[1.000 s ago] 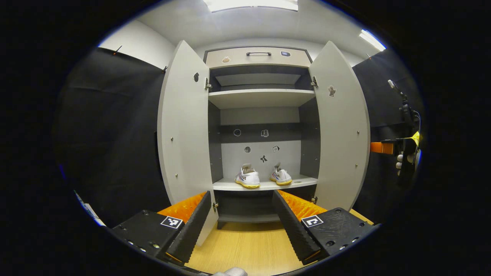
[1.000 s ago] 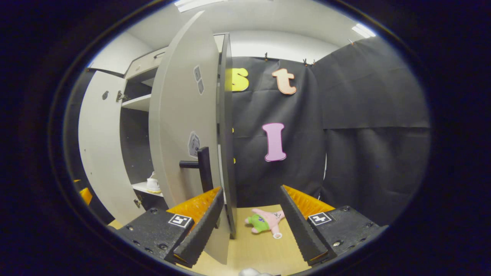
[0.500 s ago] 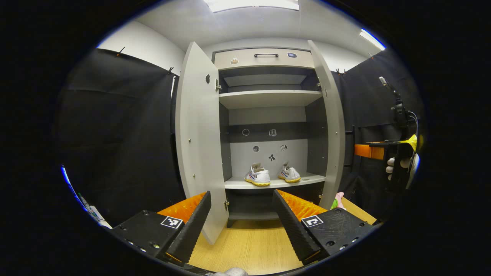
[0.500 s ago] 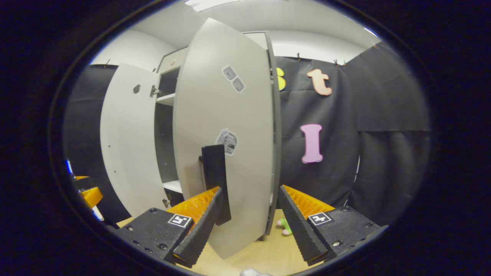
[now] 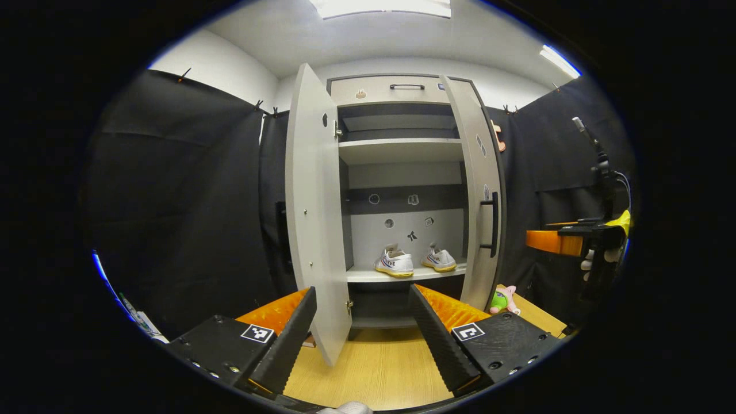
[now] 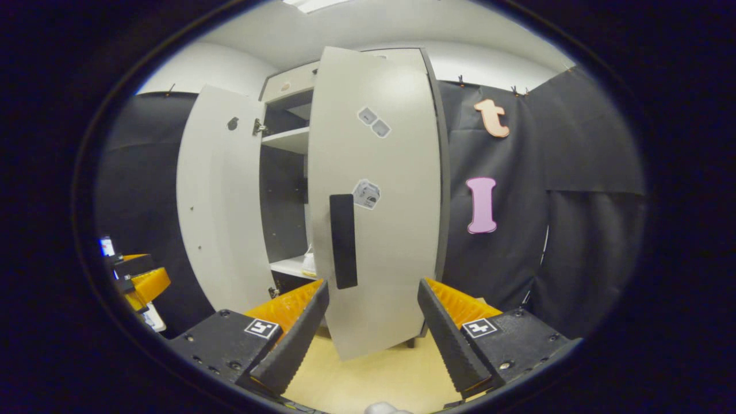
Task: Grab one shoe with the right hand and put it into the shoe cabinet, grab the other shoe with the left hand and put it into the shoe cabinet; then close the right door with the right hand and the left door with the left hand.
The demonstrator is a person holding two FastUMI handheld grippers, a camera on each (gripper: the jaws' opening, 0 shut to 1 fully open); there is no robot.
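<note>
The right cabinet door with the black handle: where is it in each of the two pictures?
Left gripper view: the right door stands right of centre, seen almost edge-on, partly closed, its black handle facing right.
Right gripper view: the same right door is in the centre, its front facing the camera, handle low on its left side.
Shared landmark: the open left door, left of the right door in both views.

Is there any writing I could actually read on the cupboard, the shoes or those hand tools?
Nothing here reads clearly.
Shoe: coloured lettering on its side, too blurred to read.
Right door stickers: print too small to read.
Back-wall stickers inside the cabinet: small shapes, no legible words.
Square tag on the left gripper: a black-and-white pattern, not letters.
</note>
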